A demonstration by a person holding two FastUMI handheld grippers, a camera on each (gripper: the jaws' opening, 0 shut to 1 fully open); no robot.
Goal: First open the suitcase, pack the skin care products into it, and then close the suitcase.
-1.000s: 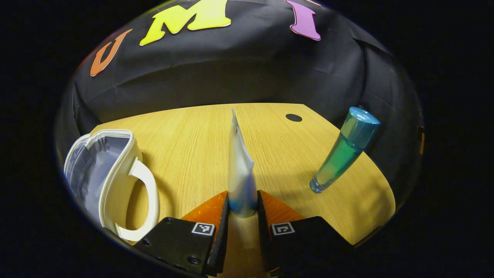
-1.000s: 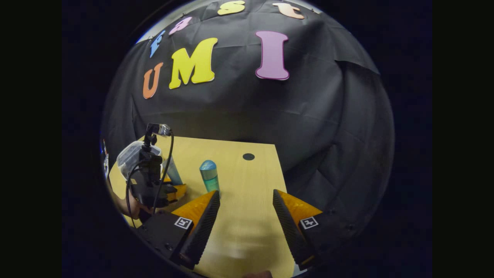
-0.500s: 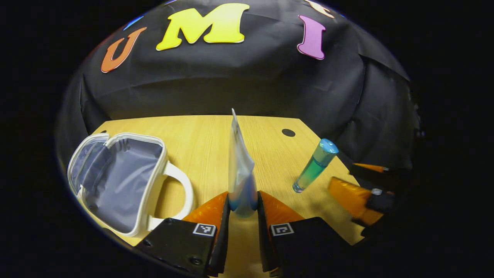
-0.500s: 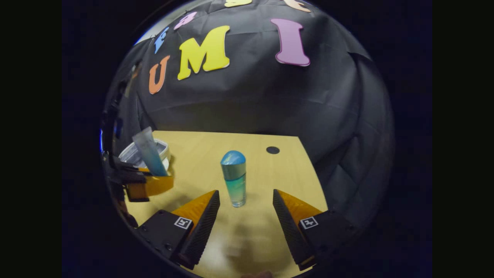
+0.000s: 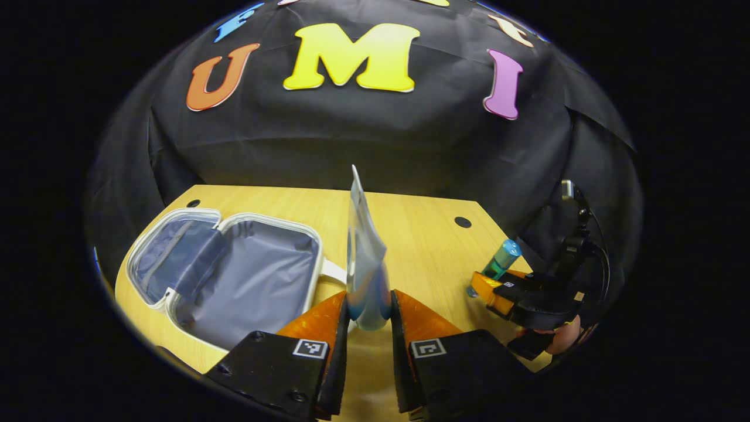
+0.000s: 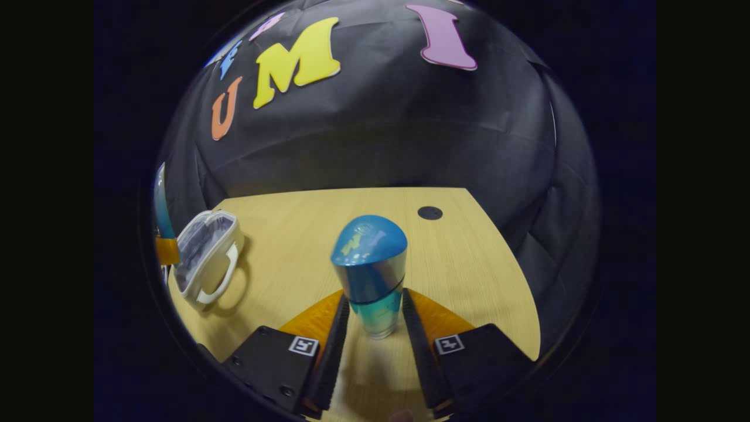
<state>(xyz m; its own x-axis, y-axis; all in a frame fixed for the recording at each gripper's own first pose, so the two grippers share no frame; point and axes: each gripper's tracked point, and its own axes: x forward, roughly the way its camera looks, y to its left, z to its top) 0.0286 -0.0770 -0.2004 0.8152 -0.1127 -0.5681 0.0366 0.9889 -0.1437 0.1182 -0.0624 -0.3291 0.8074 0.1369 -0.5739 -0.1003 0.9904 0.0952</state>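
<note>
- Wooden table (image 5: 422, 234), light yellow-tan w/ fine grain running front to back; fills lower half of both views, far edge meets the cloth wall.
- Black cloth wall (image 5: 363, 140) behind table, creased & draped, curves round on both sides.
- Round dark hole (image 5: 462, 222) in tabletop nr far right corner in left gripper view; same hole (image 6: 429, 213) seen in right gripper view, also far right.
- 2nd small dark hole (image 5: 193, 203) nr far left corner, left gripper view.
- Soft shadows on table surface nr its front edge.
</note>
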